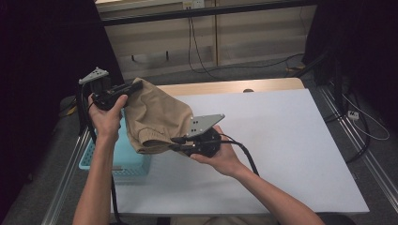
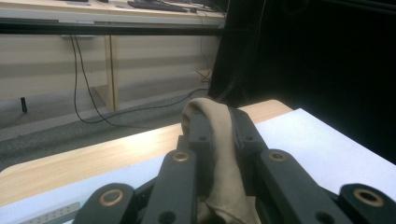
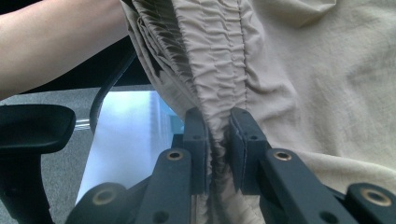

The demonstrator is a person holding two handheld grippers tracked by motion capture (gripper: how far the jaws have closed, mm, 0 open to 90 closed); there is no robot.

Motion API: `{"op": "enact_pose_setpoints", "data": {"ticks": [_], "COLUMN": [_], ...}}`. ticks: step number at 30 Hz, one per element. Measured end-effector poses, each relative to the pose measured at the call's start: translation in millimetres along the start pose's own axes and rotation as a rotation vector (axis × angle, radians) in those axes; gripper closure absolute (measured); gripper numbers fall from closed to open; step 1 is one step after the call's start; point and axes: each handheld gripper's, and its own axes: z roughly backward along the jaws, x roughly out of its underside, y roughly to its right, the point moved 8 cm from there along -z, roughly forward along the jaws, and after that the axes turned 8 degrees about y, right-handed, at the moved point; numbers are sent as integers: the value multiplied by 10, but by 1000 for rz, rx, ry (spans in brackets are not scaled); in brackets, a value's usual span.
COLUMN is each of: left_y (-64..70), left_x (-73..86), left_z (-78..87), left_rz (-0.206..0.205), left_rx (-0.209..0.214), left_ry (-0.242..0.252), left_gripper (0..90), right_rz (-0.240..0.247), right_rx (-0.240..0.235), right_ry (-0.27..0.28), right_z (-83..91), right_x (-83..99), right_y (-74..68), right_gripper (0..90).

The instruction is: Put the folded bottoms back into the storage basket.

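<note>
Above the left edge of the table (image 1: 281, 140) you hold a tan garment (image 1: 157, 115) in the air, stretched between both tools. Your left gripper (image 1: 133, 87) is clamped on a fold of its upper edge, cloth wedged between the jaws. Your right gripper (image 1: 177, 143) is closed tight on the gathered elastic waistband (image 3: 219, 70) at the lower end. It looks like you are mid-lift, likely spreading the garment to lay it flat. Next you would carry it rightwards over the open white surface and lower it with both grips kept taut. Beneath the cloth sits a light blue basket (image 1: 101, 159); mind the hanging hem catching its rim, and your trailing cable (image 1: 246, 157).
</note>
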Motion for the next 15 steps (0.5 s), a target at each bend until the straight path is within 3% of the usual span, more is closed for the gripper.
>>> {"op": "enact_pose_setpoints", "data": {"ticks": [15], "left_y": [-86], "left_x": [-125], "left_z": [162], "left_rz": [-15], "left_rx": [-21], "left_ry": [18], "left_gripper": [817], "right_rz": [12], "right_rx": [-27], "right_ry": [13], "right_z": [-162], "right_x": [-137], "right_y": [-40], "right_gripper": [784]}}
